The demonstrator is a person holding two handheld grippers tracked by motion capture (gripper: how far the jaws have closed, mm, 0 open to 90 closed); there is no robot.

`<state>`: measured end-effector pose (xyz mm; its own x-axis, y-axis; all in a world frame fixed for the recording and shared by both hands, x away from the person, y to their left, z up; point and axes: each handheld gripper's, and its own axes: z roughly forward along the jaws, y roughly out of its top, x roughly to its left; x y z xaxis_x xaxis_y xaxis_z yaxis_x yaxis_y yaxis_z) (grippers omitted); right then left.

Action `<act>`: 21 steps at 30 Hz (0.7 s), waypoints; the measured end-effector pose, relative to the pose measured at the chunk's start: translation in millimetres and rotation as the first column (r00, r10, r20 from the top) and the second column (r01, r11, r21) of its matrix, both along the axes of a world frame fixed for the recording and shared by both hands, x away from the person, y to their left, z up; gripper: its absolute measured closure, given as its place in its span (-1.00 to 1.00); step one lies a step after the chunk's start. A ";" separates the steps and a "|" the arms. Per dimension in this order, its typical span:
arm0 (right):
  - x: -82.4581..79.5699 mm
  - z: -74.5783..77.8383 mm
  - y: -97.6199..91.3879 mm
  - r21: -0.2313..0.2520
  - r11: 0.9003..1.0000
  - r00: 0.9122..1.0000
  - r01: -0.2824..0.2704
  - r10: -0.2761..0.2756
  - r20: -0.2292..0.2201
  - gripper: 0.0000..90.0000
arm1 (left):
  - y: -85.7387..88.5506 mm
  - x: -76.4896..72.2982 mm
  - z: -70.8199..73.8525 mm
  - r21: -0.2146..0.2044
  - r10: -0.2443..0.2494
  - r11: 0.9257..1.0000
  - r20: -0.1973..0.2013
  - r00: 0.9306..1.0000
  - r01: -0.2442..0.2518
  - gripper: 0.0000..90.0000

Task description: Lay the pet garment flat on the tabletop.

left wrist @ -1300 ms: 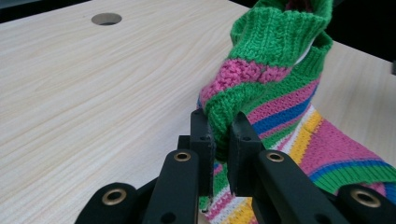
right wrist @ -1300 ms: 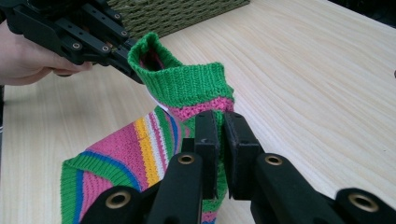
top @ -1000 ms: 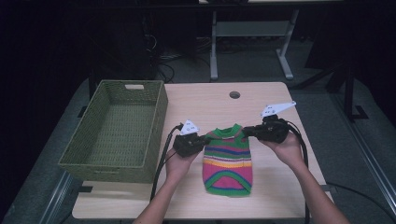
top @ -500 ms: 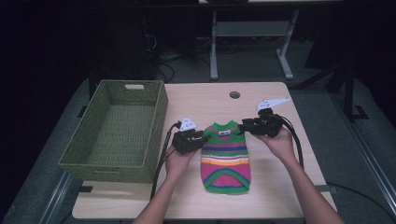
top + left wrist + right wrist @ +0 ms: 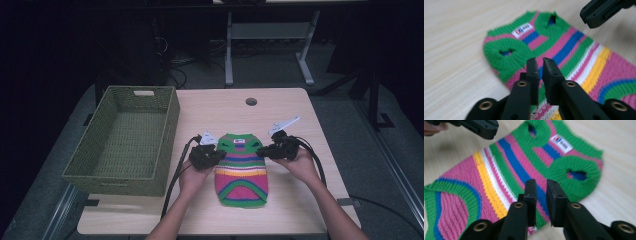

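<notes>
A small knitted sweater [image 5: 242, 170] in green, pink, blue and yellow stripes lies flat on the table, collar at the far end. My left gripper [image 5: 219, 156] is at its left shoulder and my right gripper [image 5: 262, 149] at its right shoulder. In the left gripper view the jaws [image 5: 541, 62] have just closed to a thin slit above the sweater [image 5: 574, 50] beside an armhole. The right gripper's jaws [image 5: 539, 183] have likewise just closed over the sweater [image 5: 499, 182]. I see no fabric pinched in either.
A green woven basket [image 5: 170, 120] stands empty on the table's left half, right beside my left hand. The wooden table [image 5: 285, 110] has a round cable hole [image 5: 251, 101] near its far edge. Cables trail from both grippers toward the front edge.
My right gripper has come down and a little inward onto the sweater's right shoulder. The left gripper has barely moved. The sweater lies where it was.
</notes>
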<state>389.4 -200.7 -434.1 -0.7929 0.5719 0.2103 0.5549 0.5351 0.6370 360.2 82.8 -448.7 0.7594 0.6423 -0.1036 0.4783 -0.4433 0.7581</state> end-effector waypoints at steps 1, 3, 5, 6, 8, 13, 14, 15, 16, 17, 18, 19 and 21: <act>-0.3 -2.1 1.3 -0.003 1.000 1.000 -0.003 0.003 -0.011 0.79 | -1.4 -0.1 -2.3 0.015 -0.009 1.000 -0.010 1.000 0.009 0.93; -0.1 -9.5 4.6 -0.024 1.000 0.999 -0.016 0.015 -0.035 0.82 | -2.9 0.2 -5.7 0.028 -0.013 1.000 -0.023 1.000 0.013 0.94; 1.1 -14.1 6.8 -0.037 0.999 0.999 -0.020 0.018 -0.051 0.82 | -4.9 1.2 -9.3 0.030 -0.010 0.999 -0.041 0.999 0.012 0.94; 1.8 -16.2 7.7 -0.043 0.999 0.998 -0.017 0.014 -0.055 0.82 | -5.8 2.0 -11.2 0.035 -0.014 0.999 -0.052 0.999 0.016 0.94; 3.6 -20.6 8.6 -0.051 0.999 0.998 -0.015 0.012 -0.061 0.82 | -8.7 2.7 -14.9 0.066 -0.018 0.998 -0.061 0.998 0.022 0.94; 5.8 -24.0 7.9 -0.045 0.999 0.998 0.002 -0.005 -0.061 0.81 | -11.1 4.3 -15.9 0.069 -0.012 0.997 -0.056 0.998 0.016 0.94; 6.8 -24.4 7.2 -0.042 0.999 0.998 0.006 -0.009 -0.064 0.80 | -11.4 5.0 -15.9 0.073 -0.011 0.997 -0.053 0.999 0.015 0.94; 7.5 -25.1 6.7 -0.038 0.999 0.998 0.015 -0.018 -0.064 0.80 | -11.6 5.4 -16.0 0.075 -0.005 0.997 -0.054 0.999 0.009 0.92; 8.4 -25.5 6.1 -0.029 0.999 0.997 0.021 -0.022 -0.069 0.79 | -11.7 6.2 -16.2 0.078 -0.002 0.997 -0.049 0.999 0.006 0.91; 9.6 -26.2 5.2 -0.027 0.999 0.998 0.025 -0.027 -0.064 0.78 | -11.5 7.5 -16.2 0.082 -0.003 0.997 -0.044 0.999 0.006 0.88; 10.0 -26.4 4.8 -0.020 0.999 0.997 0.037 -0.038 -0.068 0.78 | -11.7 8.2 -16.5 0.076 0.003 0.997 -0.050 0.999 0.000 0.88; 10.8 -27.1 4.4 -0.015 0.999 0.997 0.043 -0.044 -0.064 0.77 | -11.7 9.4 -16.7 0.076 0.005 0.997 -0.045 0.999 -0.001 0.88; 11.8 -27.9 3.4 -0.008 0.999 0.997 0.049 -0.049 -0.063 0.77 | -12.2 11.2 -17.2 0.073 0.012 0.997 -0.043 0.999 -0.009 0.86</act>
<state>401.2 -197.3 -462.1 -0.7491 0.6113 0.2552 0.6194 0.5099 0.5969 371.4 70.6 -465.9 0.7485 0.6572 -0.0889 0.5151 -0.4916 0.7022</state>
